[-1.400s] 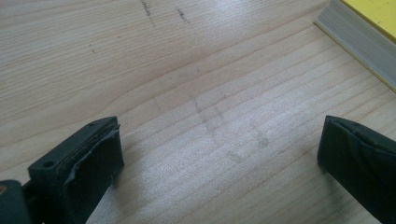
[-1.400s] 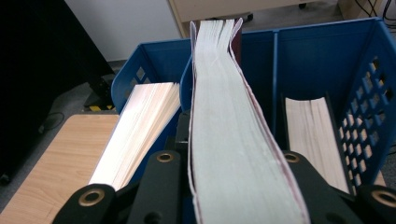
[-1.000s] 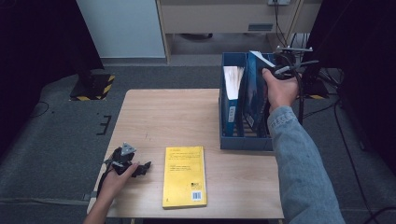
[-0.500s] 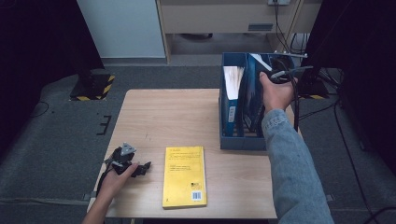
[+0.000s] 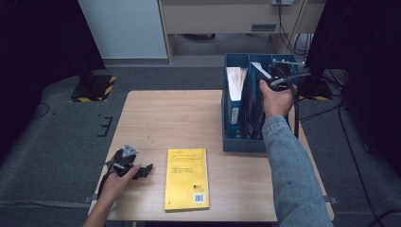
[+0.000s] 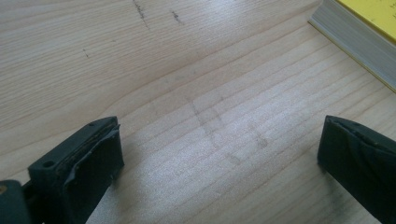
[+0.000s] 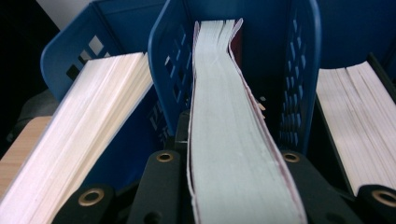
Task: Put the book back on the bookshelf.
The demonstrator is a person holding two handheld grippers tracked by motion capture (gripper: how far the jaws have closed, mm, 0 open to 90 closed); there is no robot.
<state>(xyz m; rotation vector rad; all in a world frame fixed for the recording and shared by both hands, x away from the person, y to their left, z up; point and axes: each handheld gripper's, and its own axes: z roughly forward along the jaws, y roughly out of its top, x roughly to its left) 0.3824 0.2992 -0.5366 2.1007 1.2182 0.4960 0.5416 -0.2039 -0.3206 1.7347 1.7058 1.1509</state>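
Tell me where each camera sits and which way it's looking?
High view: above the table, looking forward and down; shows both hands, forearms, left claw.
Left gripper view: rides the left claw, facing the tabletop; its open jaws show.
Right gripper view: rides the right claw, facing the blue file box; jaws pinch a book.
Shared: yellow book in high and left views.

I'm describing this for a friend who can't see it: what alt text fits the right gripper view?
A book with pale page edges stands clamped between two black jaws, going into the middle slot of a blue file rack. A thick book stands in the slot to its left and another book to its right.
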